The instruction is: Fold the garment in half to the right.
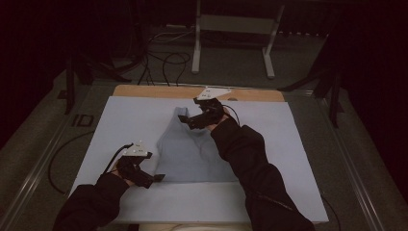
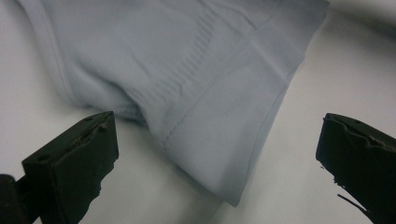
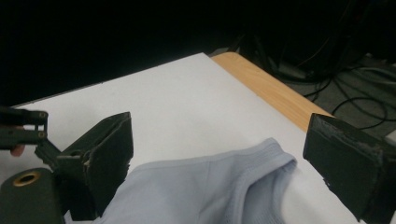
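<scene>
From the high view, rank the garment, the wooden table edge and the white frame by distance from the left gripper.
From the left gripper:
1. Garment, just right of it.
2. Wooden table edge, at the table's far side.
3. White frame, on the floor beyond.

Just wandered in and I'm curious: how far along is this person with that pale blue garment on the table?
Done: the pale blue garment lies spread flat on the white board. In hand: nothing gripped yet. The left hand-held gripper sits open at the near hem corner, and the right hand-held gripper sits open at a far shoulder strap. Left: closing on the fabric and whatever follows, perhaps folding; no fold shows yet.
</scene>
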### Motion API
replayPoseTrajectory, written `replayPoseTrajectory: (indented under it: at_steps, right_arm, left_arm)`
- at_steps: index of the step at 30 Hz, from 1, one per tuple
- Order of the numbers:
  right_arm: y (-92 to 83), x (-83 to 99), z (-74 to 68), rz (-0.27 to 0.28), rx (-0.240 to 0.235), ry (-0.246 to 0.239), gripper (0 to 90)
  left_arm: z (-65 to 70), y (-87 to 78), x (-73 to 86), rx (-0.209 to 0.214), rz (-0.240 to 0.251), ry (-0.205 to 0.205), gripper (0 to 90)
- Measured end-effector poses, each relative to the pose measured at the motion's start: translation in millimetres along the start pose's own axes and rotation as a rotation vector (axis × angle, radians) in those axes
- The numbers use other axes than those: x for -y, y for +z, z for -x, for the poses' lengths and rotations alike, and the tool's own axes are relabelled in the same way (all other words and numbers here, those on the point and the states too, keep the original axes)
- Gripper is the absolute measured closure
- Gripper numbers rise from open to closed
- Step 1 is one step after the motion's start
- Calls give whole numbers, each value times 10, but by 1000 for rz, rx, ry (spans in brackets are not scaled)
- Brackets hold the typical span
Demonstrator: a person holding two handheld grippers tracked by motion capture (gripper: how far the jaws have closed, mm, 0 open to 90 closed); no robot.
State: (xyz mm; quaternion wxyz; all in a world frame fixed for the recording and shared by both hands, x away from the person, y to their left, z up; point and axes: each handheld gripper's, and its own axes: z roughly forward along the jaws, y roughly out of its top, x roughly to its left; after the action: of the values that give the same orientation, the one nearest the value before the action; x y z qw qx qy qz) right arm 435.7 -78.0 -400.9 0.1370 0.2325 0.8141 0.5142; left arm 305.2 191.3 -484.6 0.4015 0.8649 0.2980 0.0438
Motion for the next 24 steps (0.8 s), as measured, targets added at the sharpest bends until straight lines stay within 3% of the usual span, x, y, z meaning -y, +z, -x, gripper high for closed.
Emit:
replayPoseTrajectory:
  at_steps: [6,7,11,18,24]
  right_arm:
    - [269,-8,64,-42,-9,10,85]
    - [315,-7,77,-48,5,11,85]
    - [464,2,124,-73,-21,22,84]
    - [685,47,214,-122,-5,20,89]
    - [863,114,283,-162,4,48,107]
  left_arm:
    - [-20,99,64,25,-46,-50,1]
    - [-21,112,69,21,-52,-52,1]
    - [-24,161,104,14,-76,-75,35]
    - [-42,234,137,28,-110,-94,222]
    - [-55,261,140,46,-98,-129,366]
